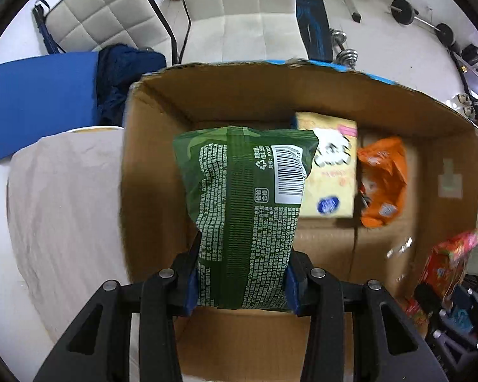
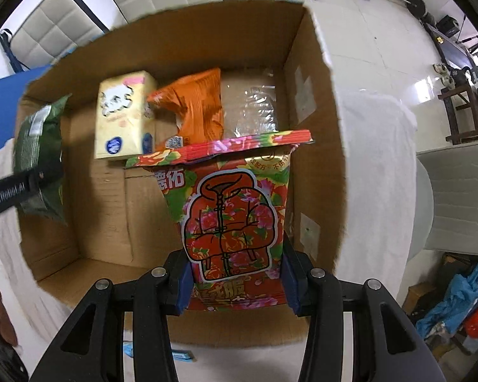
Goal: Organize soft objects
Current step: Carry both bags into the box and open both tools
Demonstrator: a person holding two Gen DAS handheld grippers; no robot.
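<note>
The left gripper pinched a green packet by its lower end, holding it over the left side of the open box; the right gripper pinched a floral packet the same way, over the box's right half; on the box floor, toward the far wall, a yellow pack lay just beside an orange bag, the two touching; the box stood on a cloth-covered table.
</note>
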